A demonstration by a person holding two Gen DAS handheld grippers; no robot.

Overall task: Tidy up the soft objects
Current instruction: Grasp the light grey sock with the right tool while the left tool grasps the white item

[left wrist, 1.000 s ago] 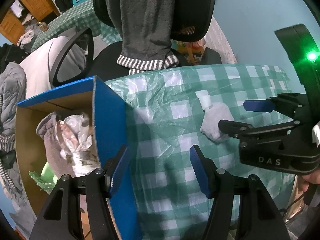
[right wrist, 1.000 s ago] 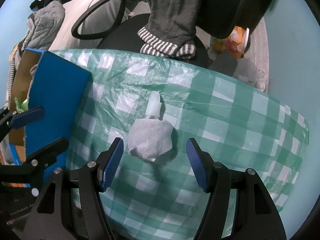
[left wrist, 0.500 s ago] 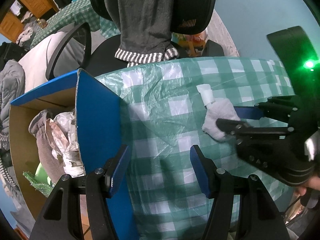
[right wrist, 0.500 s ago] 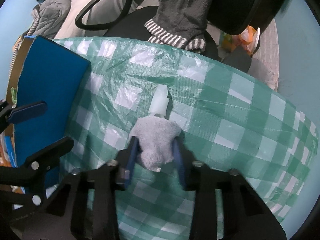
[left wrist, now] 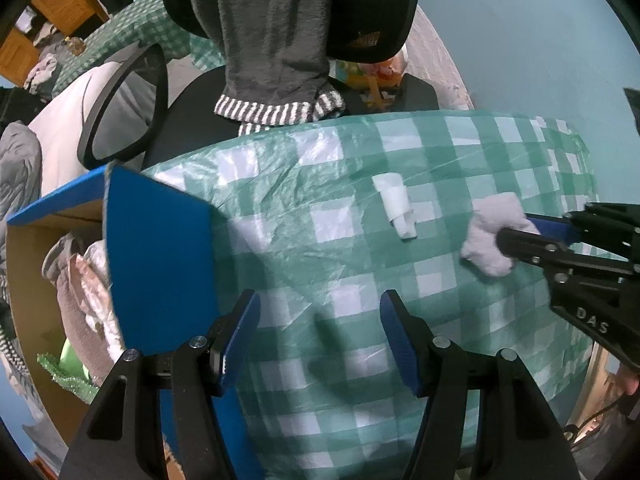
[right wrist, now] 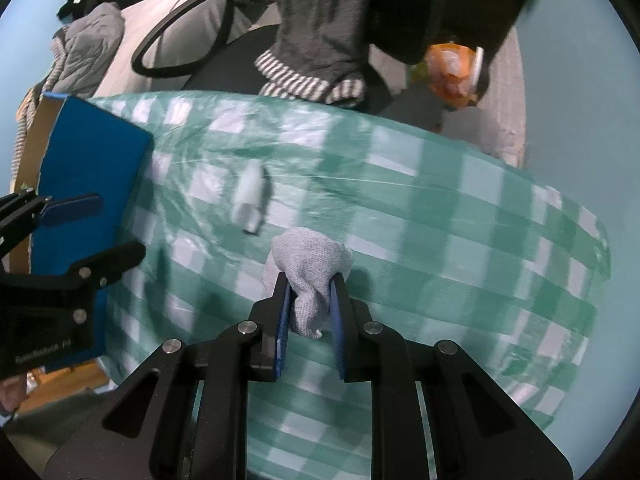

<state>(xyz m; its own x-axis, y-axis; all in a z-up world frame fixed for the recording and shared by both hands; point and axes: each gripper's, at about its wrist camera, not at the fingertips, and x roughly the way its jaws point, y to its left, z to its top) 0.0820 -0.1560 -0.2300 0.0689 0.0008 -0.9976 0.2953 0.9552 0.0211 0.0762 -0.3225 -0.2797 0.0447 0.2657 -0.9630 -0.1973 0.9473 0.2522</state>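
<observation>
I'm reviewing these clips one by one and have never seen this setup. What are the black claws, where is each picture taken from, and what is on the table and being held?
There is no robot here. A person holds a two-finger clamp in each hand, and each clamp carries a wide-angle camera looking out along its fingers. One picture is from the left gripper, whose blue pads stand apart with nothing between them. The other is from the right gripper, shut on a grey sock. Each clamp also shows at the edge of the other's picture. The table wears a green checked cloth. On it lies a small white piece, apart from the sock. At the table's left is a blue box with soft things inside.
</observation>
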